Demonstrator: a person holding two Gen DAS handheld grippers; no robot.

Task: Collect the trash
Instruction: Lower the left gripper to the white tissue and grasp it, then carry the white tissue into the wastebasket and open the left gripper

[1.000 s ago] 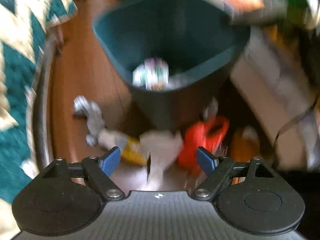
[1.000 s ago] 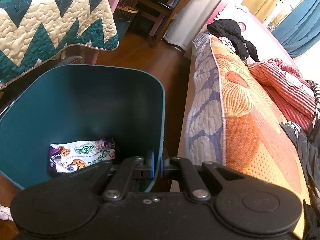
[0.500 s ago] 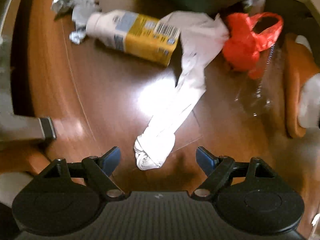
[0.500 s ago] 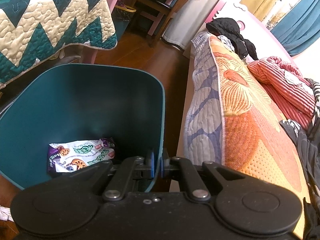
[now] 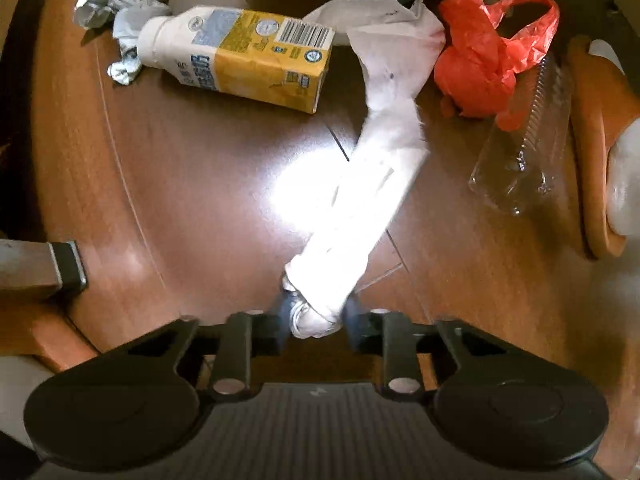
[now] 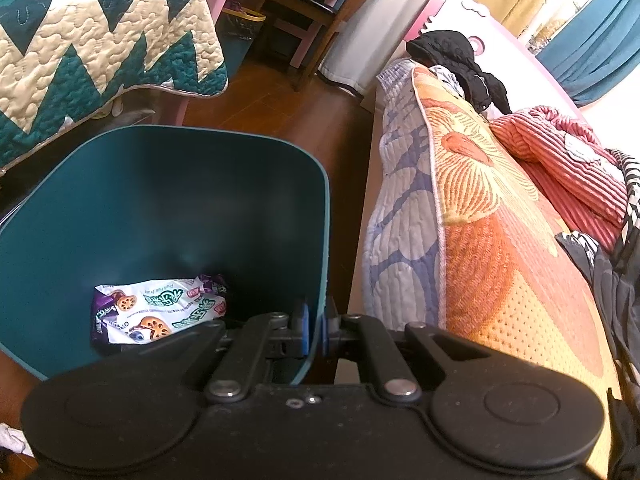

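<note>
Trash lying scattered over the wooden floor (image 5: 192, 184), near the foot of the bin (image 6: 168, 208). Twisted white paper (image 5: 372, 184) stretching from the far side down to the near edge, its knotted end sitting between the blue pads (image 5: 352, 316) of the left gripper (image 5: 316, 318). Jaws closing in on that knot, pads already pressing its sides, pointing straight down at the floor. Yellow-and-white carton (image 5: 248, 56) lying on its side, far left, cap end touching a crumpled grey wad (image 5: 116, 12). Red bag (image 5: 484, 56) bunched up far right, just beside the paper's far end. Clear plastic tray (image 5: 524, 148) resting near the bag, to the right, partly under it. Orange slipper (image 5: 592, 152) showing at the right edge.

Right gripper (image 6: 315, 330) pinching the bin's near rim, one pad inside the wall and one outside, nearly pressed together on it. Bin tilting toward the camera, holding one printed snack wrapper (image 6: 160, 312) at the bottom. Zigzag quilt (image 6: 100, 60) hanging far left; orange bedspread (image 6: 500, 240) filling the right.
</note>
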